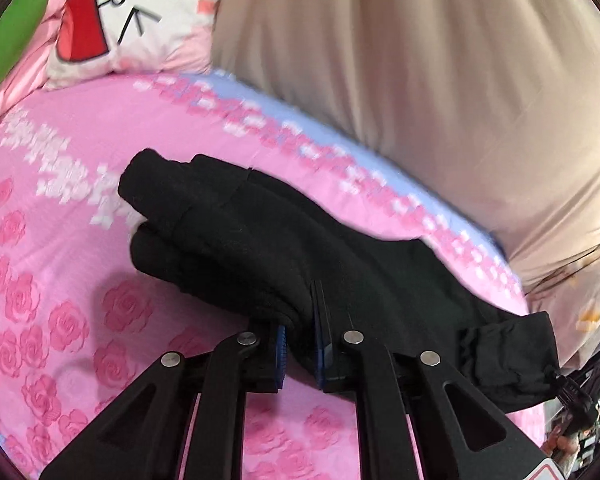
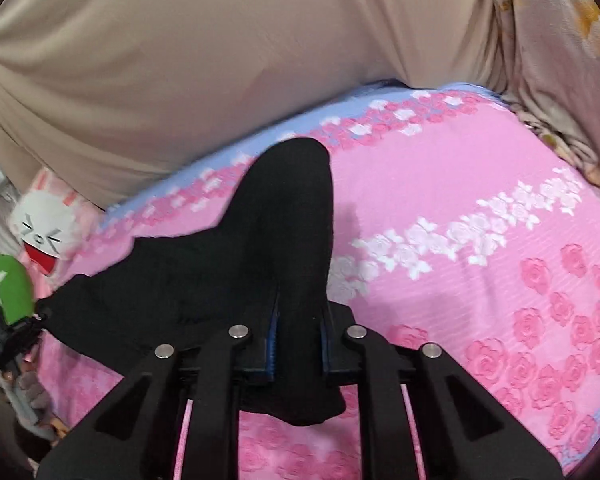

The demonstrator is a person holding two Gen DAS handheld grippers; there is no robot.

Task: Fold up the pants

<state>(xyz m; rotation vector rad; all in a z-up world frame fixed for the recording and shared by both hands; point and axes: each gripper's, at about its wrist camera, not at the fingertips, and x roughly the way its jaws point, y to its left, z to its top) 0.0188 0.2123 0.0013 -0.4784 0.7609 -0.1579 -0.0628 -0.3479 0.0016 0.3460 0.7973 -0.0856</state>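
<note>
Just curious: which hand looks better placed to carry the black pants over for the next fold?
Probably the right gripper: it pinches a free end of the pants; the left gripper grips the bunched middle.

Soft, even indoor light – bright enough, no glare. The pink rose-printed bedsheet (image 1: pixel 80 248) smears with motion blur, its white flowers streaky. The black fabric pants (image 2: pixel 268 248) swallow detail – near featureless. Fisheye bends everything, with dark vignetted corners.
</note>
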